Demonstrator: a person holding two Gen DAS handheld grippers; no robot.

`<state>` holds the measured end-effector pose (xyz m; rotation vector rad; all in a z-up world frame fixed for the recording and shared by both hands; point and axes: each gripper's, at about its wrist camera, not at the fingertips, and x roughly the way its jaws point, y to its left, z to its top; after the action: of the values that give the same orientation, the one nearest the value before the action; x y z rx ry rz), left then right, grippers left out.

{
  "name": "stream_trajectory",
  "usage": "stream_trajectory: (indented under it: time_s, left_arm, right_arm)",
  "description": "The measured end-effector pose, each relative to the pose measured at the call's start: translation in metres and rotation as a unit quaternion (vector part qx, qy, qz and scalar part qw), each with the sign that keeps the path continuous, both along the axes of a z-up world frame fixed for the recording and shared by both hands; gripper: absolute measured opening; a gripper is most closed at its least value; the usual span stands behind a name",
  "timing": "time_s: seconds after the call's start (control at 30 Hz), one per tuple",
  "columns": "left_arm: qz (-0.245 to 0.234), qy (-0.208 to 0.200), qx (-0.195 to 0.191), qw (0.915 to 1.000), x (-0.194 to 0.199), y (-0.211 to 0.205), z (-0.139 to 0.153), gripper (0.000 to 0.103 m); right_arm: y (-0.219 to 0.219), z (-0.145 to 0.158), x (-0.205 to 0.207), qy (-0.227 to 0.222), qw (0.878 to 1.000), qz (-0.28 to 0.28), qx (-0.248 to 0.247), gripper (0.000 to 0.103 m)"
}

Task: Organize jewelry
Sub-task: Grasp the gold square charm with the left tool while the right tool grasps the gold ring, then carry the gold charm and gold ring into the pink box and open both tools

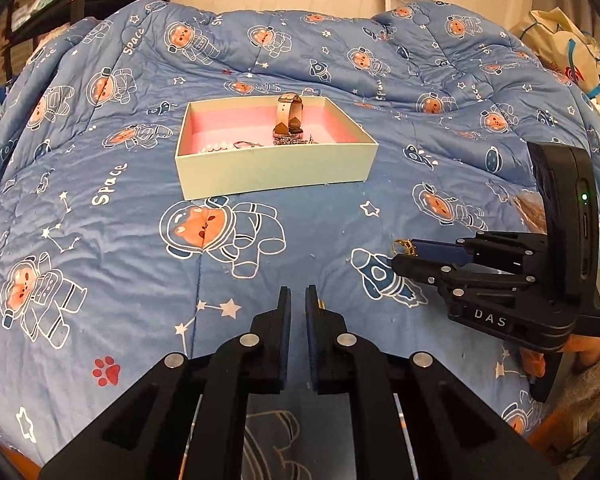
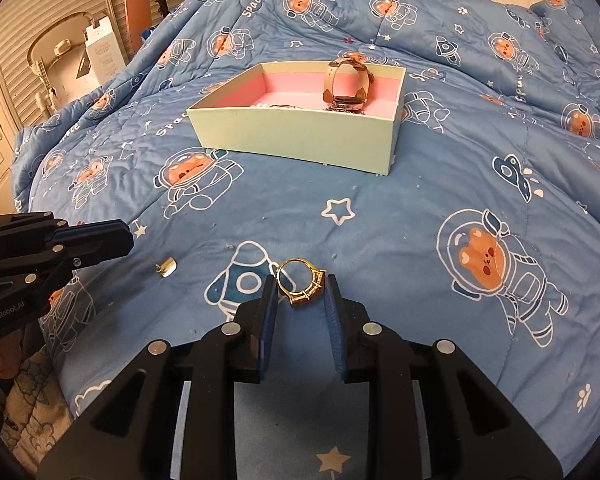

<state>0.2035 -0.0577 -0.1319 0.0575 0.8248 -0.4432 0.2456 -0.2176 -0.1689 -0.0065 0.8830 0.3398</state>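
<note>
Two hand-held grippers, right (image 2: 299, 294) pinching gold ring (image 2: 300, 285), left (image 1: 298, 300) nearly closed, labelled "GenRobot.AI"

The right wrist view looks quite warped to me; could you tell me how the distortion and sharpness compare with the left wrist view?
Right wrist view: strong fisheye bending, dark corners, the gold ring between the right tool's fingers reasonably sharp. Left wrist view: same barrel warp, the jewelry box edges bowed, soft even light, the box contents too small to resolve well.
</note>
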Motion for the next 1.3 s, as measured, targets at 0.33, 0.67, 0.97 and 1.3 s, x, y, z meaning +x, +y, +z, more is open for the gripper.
stream_trajectory:
  time_s: [0.33,0.67,0.97,1.3]
  left_arm:
    - [-0.034,0.030,0.037,0.9983,0.008,-0.023,-0.022,0.021]
    - [-0.032,0.039,0.033,0.9982,0.013,-0.026,-0.029,0.014]
    - [0.005,0.020,-0.005,0.9998,0.004,-0.001,-0.008,0.012]
    - [0.050,-0.028,-0.035,0.9977,-0.006,0.039,0.039,0.012]
  right_arm:
    - [0.001,-0.002,0.000,0.004,1.000,-0.001,-0.001,0.025]
    - [0.001,-0.003,0.001,0.005,1.000,-0.002,0.000,0.024]
    - [-0.001,0.001,-0.003,0.003,1.000,-0.002,0.004,0.024]
    - [0.005,0.025,-0.018,-0.013,1.000,0.016,0.015,0.024]
